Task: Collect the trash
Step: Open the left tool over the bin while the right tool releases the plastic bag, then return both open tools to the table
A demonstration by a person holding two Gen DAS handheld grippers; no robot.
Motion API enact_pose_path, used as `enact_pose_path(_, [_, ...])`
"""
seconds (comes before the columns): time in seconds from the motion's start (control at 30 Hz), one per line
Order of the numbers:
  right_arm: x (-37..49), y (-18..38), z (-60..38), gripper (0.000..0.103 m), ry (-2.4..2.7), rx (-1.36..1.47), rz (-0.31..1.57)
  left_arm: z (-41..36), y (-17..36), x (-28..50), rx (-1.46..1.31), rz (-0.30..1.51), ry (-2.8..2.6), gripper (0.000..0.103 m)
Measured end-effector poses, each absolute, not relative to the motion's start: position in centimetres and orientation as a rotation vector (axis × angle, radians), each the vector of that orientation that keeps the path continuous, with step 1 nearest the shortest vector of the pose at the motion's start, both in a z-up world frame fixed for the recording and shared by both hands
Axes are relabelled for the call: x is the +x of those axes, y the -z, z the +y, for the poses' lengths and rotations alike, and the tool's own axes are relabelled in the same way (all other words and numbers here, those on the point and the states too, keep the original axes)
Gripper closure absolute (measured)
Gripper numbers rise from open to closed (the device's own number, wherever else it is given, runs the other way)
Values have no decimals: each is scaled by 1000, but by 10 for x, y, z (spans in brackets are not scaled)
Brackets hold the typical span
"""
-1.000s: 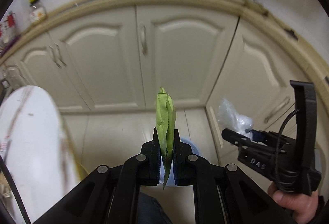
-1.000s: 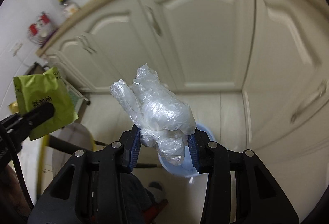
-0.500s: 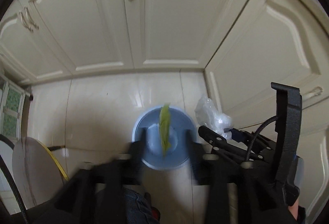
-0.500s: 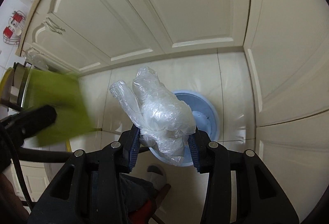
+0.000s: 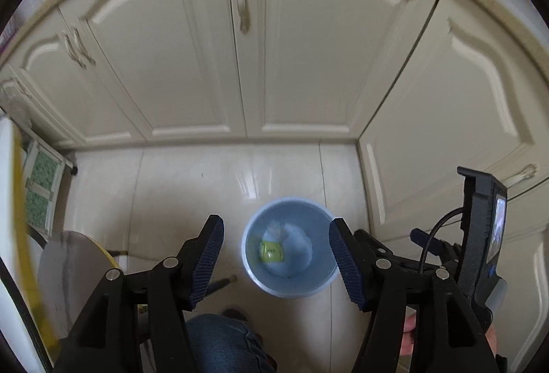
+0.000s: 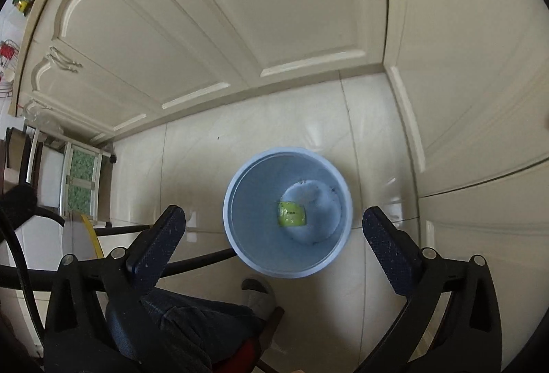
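Note:
A light blue trash bin (image 5: 253,263) stands on the tiled floor below both grippers; it also shows in the right wrist view (image 6: 240,246). A green wrapper (image 5: 271,251) lies at its bottom, seen too in the right wrist view (image 6: 291,214), beside crumpled clear plastic (image 6: 314,201), which shows faintly in the left wrist view (image 5: 291,239). My left gripper (image 5: 276,258) is open and empty above the bin. My right gripper (image 6: 274,239) is open and empty above the bin; its body shows at the right of the left wrist view (image 5: 480,236).
Cream cabinet doors (image 5: 240,47) form a corner behind and right of the bin. A round table edge (image 5: 68,256) with a yellow rim is at the left. The person's jeans leg (image 6: 192,314) and slipper (image 6: 257,294) are just in front of the bin.
Both grippers opened above the bin. The green wrapper dropped from the left one and the clear plastic from the right; both now lie in the bin.

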State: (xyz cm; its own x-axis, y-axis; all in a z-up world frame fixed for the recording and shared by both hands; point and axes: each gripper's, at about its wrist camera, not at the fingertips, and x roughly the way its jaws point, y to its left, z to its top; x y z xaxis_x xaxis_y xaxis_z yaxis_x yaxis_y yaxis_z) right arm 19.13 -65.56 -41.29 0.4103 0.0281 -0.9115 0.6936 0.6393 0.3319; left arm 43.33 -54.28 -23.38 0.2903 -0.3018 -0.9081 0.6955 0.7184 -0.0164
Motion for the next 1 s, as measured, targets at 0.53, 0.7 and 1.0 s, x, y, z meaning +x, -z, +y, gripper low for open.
enact_pose_path(0.53, [180,216,-571,0,455,547,778,-397,95,390,227,750,634,40])
enact_pose_path(0.7, [188,162,-521,0,386,464,702,-328,54,347,181,636,550,30])
enact_pose_path(1.0, [209,92,-412,0,234,298,612,-178,46,262,95,509,348,18])
